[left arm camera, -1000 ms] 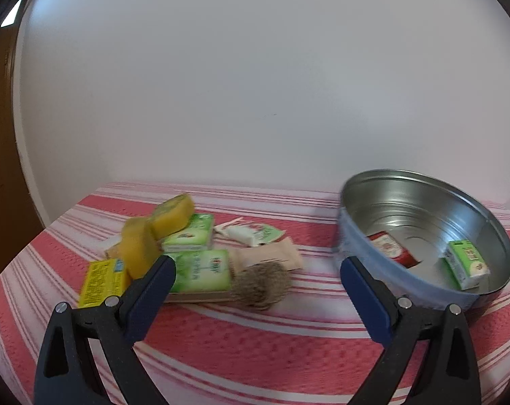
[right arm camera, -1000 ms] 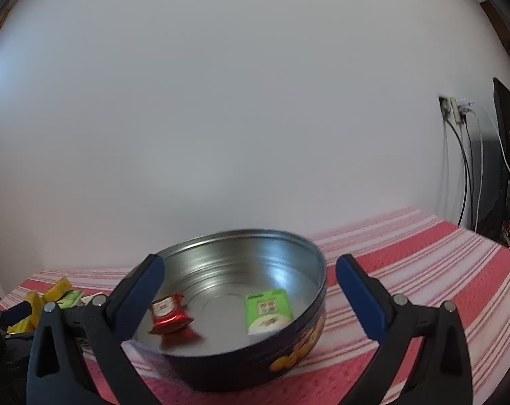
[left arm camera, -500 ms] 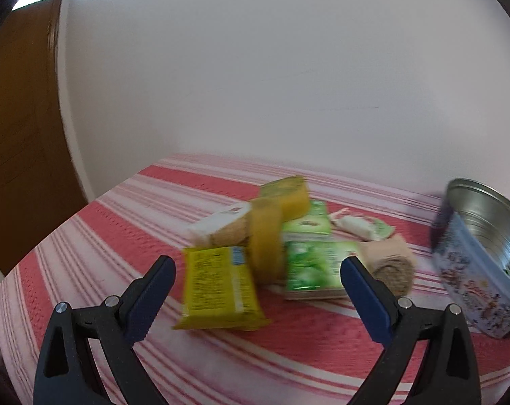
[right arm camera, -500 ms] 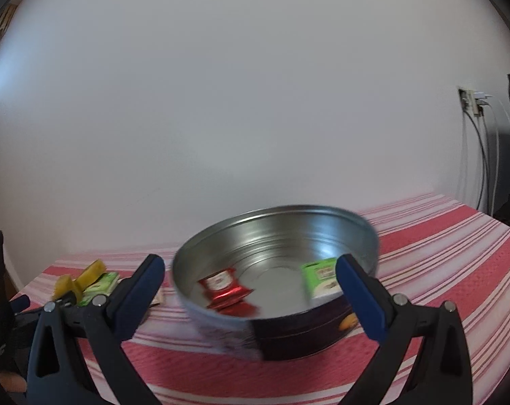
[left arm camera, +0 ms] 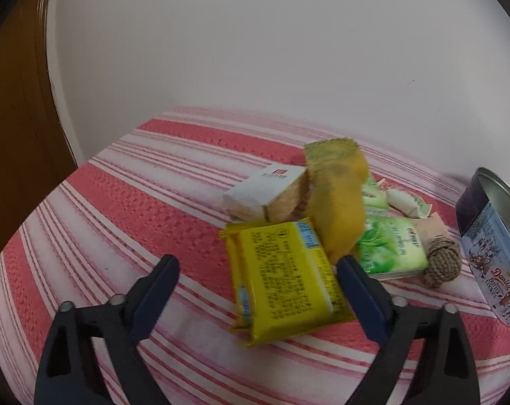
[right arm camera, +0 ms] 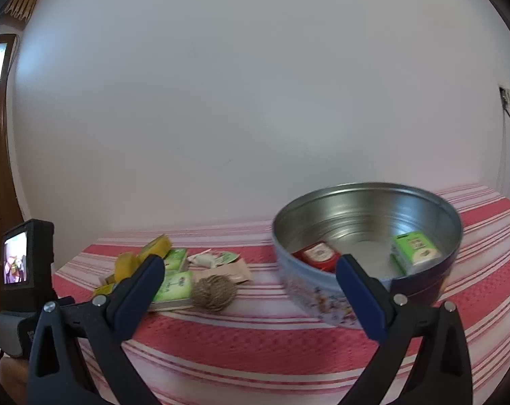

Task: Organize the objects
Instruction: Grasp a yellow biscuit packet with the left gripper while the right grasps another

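Left tongs point(left arm camera: 256, 278) gape wide, empty, over the yellow packet point(left arm camera: 282, 281) lying flat at frame centre, long axis running toward the camera. Right tongs point(right arm camera: 250, 278) likewise open (nothing held) before the cookie tin point(right arm camera: 322, 295), holding a red sachet point(right arm camera: 317, 254) and green box point(right arm camera: 415, 251).

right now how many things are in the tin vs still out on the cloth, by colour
In the cookie tin:
red packet: 1
green packet: 1

On the striped cloth:
yellow (packet, sponges): 3
green packets: 2
white (box, sachet): 2
beige (sachet, twine ball): 2

Total: 11
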Tool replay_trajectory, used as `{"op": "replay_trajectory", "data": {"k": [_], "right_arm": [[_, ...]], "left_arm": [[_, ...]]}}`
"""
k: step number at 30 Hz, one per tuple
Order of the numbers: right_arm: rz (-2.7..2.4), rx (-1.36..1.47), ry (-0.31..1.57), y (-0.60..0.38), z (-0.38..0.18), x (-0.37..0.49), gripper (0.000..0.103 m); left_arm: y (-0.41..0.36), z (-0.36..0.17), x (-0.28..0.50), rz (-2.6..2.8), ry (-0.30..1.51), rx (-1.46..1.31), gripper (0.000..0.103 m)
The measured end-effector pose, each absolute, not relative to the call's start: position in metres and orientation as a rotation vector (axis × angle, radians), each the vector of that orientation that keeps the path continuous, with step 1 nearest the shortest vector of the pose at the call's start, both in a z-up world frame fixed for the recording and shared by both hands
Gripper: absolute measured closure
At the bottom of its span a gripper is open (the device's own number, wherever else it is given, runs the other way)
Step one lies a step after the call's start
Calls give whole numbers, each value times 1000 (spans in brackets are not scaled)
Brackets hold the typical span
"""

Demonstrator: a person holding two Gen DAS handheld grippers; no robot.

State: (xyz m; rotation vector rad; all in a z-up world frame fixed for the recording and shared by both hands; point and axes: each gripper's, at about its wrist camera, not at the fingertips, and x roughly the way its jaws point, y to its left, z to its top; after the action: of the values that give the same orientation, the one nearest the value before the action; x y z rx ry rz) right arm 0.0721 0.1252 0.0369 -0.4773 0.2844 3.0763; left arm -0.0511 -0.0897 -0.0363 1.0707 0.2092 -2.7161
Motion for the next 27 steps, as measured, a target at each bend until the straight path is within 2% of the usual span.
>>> {"op": "replay_trajectory", "data": {"k": [1, 3, 5, 11, 20, 23, 25, 27], "right_arm": [[3082, -488, 287, 122, 36, 70, 0], [3088, -505, 289, 115, 34, 67, 0], [3092, -523, 289, 110, 34, 64, 0], [3105, -588, 267, 93, 30, 54, 0], [3152, -737, 196, 64, 23, 36, 0], [3186, -868, 170, 44, 17, 22, 8], [3207, -986, 147, 27, 10, 9, 17], [3225, -1103, 138, 10, 3, -3, 20]], "left_arm": [[-95, -38, -52, -2725, 230, 1087, 19], [-102, -42, -55, -2737, 259, 1118, 44], [-108, -45, -57, -2765, 299, 1158, 50], [-118, -42, -54, -2806, 297, 1131, 51], [-148, -27, -45, -2768, 125, 921, 51], [-168, -29, -47, -2723, 139, 913, 51], [-180, -28, -47, -2692, 156, 902, 51], [-187, -27, -48, -2667, 168, 892, 51]]}}
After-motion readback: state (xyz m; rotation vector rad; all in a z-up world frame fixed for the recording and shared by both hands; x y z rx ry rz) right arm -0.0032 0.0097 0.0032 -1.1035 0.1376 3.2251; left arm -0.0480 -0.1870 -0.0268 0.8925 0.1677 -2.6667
